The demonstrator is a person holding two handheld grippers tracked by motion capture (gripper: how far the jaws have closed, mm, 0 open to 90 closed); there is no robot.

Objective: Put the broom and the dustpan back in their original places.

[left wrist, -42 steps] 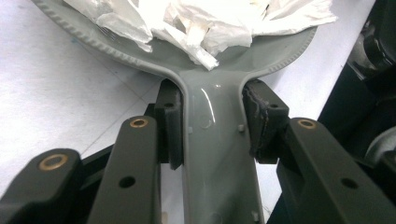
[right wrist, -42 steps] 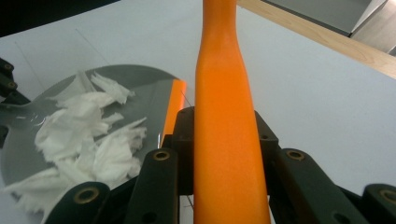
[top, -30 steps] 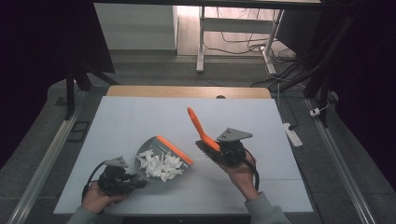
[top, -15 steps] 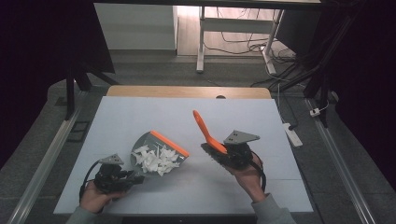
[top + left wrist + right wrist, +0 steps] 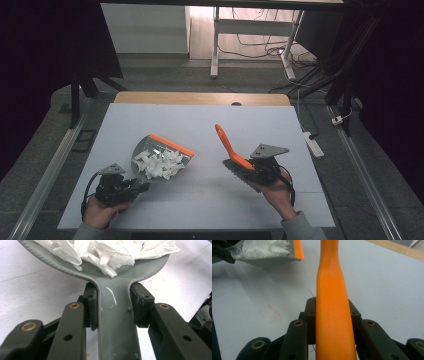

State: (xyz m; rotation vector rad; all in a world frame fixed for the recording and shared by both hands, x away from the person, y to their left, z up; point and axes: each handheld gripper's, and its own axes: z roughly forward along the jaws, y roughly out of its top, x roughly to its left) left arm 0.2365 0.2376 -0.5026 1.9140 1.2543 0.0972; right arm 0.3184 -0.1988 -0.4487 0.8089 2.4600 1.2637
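Note:
A grey dustpan (image 5: 150, 146) with an orange lip rests left of centre on the white table (image 5: 210, 120), loaded with white paper scraps (image 5: 160, 164). My left gripper (image 5: 135, 186) is shut on its handle. In the left gripper view the pads clamp the grey handle (image 5: 116, 322) from both sides, below the paper scraps (image 5: 107, 252). My right gripper (image 5: 255, 170) is shut on an orange-handled brush (image 5: 231, 147), whose handle points up and away. The right gripper view shows the orange handle (image 5: 333, 302) between the jaws and the dustpan (image 5: 269, 260) at far left.
The table has a wooden strip (image 5: 200, 98) along its far edge. A white power strip (image 5: 313, 144) lies on the floor to the right. Metal rails (image 5: 50, 170) run along both sides. Cables and desk legs (image 5: 215, 45) stand beyond.
The right gripper has carried the brush right and slightly nearer, away from the dustpan. The dustpan has shifted a little left with the left gripper.

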